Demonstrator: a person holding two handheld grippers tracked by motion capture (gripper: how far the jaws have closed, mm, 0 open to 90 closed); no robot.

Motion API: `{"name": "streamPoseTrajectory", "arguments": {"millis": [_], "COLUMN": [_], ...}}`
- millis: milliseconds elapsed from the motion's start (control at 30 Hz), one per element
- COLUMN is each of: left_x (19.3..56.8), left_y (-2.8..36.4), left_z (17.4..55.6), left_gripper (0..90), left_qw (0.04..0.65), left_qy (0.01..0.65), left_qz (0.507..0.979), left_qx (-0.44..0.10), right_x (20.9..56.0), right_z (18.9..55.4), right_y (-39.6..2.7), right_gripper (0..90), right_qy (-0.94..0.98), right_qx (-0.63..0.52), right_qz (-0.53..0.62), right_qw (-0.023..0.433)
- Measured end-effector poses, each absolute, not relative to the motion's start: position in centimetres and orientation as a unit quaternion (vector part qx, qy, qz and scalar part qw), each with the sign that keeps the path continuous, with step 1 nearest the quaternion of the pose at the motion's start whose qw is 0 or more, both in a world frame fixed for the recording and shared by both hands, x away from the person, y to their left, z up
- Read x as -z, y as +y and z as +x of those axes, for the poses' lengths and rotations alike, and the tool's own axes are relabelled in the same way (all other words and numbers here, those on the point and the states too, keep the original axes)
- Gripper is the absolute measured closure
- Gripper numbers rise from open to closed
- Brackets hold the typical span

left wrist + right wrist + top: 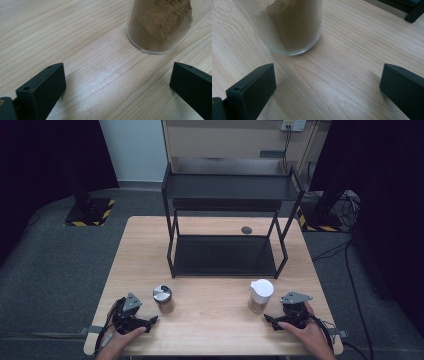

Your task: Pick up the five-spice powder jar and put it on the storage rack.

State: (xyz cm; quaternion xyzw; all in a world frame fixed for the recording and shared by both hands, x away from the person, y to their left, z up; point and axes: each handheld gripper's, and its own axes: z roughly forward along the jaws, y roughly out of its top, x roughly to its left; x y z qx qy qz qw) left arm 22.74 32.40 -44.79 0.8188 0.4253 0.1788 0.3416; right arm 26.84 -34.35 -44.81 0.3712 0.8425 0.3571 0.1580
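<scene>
Jars: two sitting upright near the surface's point(210, 320) front edge, silver-lidded jar point(163, 299) left, white-lidded jar point(261, 295) right.
Left tongs point(150, 322): lying released beside silver-lidded jar, gripping nothing.
Right tongs point(270, 321): lying released beside white-lidded jar.
Rack point(225, 257): one standing behind.

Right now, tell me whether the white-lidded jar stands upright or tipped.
Upright: the white-lidded jar stands on its base on the table, lid on top.
</scene>
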Motion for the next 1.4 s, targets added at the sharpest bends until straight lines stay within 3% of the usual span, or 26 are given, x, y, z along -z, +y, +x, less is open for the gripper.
{"name": "streamPoseTrajectory", "arguments": {"millis": [533,1400], "left_x": [44.74,44.81], "left_y": [32.31,32.60], "left_z": [22.58,22.22], "left_gripper": [1.0,2.1], "left_qw": [0.345,0.406], "left_qy": [0.418,0.388], "left_qz": [0.821,0.807], "left_qx": [-0.183,-0.182], "right_x": [44.82,44.83], "right_z": [26.77,26.70], "right_y": [-34.37,-34.40], "right_gripper": [1.5,1.5], "right_qy": [0.842,0.842], "right_qx": [-0.357,-0.358], "right_qz": [0.372,0.372], "right_qw": [0.158,0.159]}}
